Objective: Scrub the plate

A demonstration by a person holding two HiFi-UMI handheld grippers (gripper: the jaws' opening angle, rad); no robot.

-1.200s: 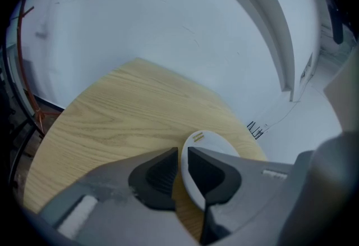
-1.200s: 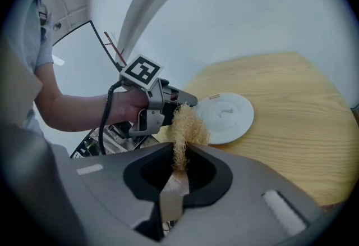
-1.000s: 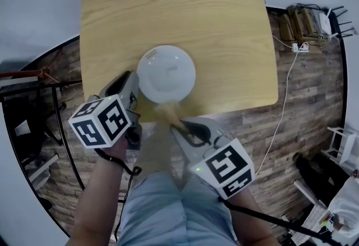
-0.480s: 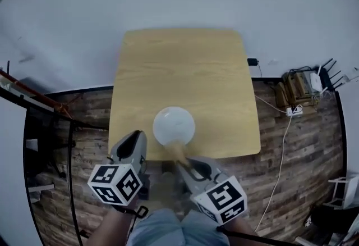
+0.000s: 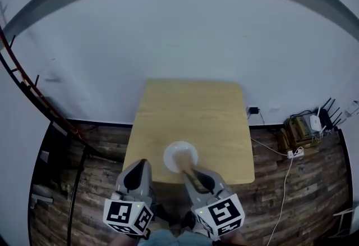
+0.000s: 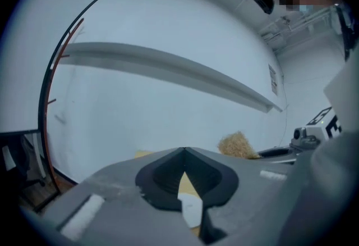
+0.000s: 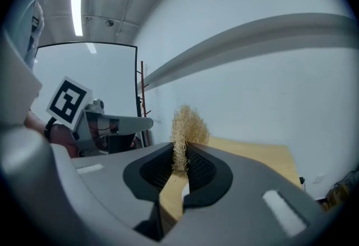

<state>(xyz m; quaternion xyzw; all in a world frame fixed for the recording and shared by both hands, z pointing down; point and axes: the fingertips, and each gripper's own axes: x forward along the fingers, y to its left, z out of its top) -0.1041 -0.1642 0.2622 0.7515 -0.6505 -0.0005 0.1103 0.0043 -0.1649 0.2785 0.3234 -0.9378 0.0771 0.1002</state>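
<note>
Clamping a fibrous scrubber [image 7: 188, 124]: right gripper [image 7: 179, 149] (plate [image 5: 170, 156] on table [image 5: 190, 110]).

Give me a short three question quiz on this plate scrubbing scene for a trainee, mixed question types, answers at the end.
1. What does the white plate rest on?
2. True or false: the left gripper is clamped on the plate.
3. The right gripper grips: A) a cloth, B) a tan fibrous scrubber, C) nothing.
Key: 1. The wooden table. 2. False; its jaws have just closed with nothing between them. 3. B.
</note>
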